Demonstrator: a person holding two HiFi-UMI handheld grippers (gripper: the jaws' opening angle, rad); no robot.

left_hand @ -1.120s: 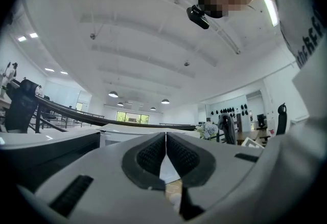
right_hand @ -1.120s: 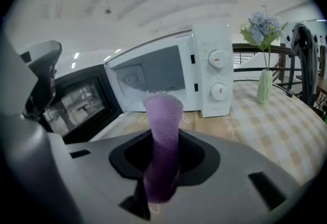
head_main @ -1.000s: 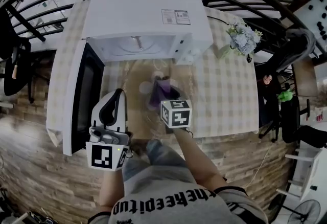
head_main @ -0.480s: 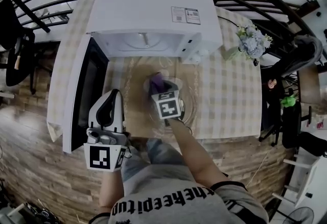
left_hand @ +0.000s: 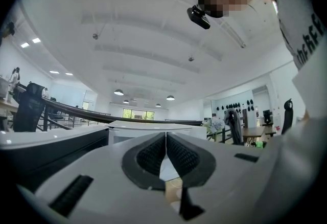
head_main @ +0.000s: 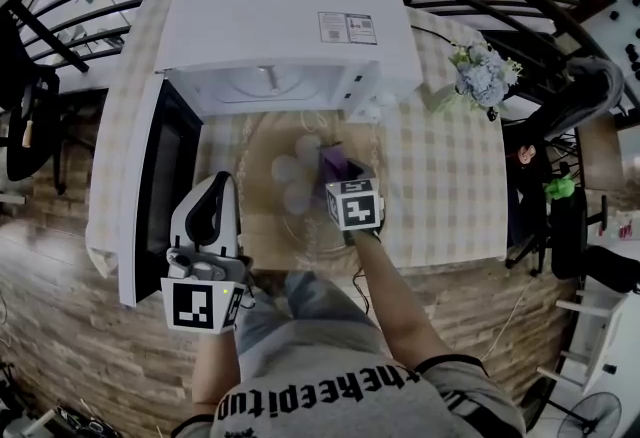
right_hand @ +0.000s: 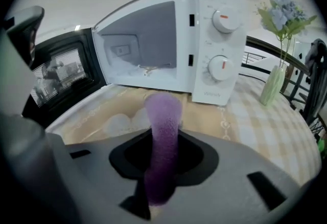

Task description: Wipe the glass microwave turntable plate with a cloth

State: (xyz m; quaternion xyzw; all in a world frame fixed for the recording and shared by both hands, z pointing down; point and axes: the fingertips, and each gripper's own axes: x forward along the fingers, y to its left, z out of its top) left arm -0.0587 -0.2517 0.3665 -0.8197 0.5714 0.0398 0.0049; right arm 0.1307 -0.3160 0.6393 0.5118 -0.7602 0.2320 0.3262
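Note:
The clear glass turntable plate (head_main: 300,226) lies flat on the table in front of the open microwave (head_main: 290,21). My right gripper (head_main: 338,169) is over the plate's right half, shut on a purple cloth (head_main: 333,160) that points down onto the glass. In the right gripper view the cloth (right_hand: 163,131) sticks out between the jaws, with the plate (right_hand: 118,124) just beyond it. My left gripper (head_main: 222,180) hangs at the table's front left, beside the plate and apart from it. Its pads (left_hand: 153,154) are pressed together with nothing held.
The microwave door (head_main: 160,196) stands open at the left, close to my left gripper. A vase of flowers (head_main: 480,76) stands at the table's back right. The checked tablecloth (head_main: 450,196) runs to the front edge near the person's legs.
My right gripper has carried the cloth across the plate, first away toward the microwave and left, then to the right. The left gripper has stayed where it was.

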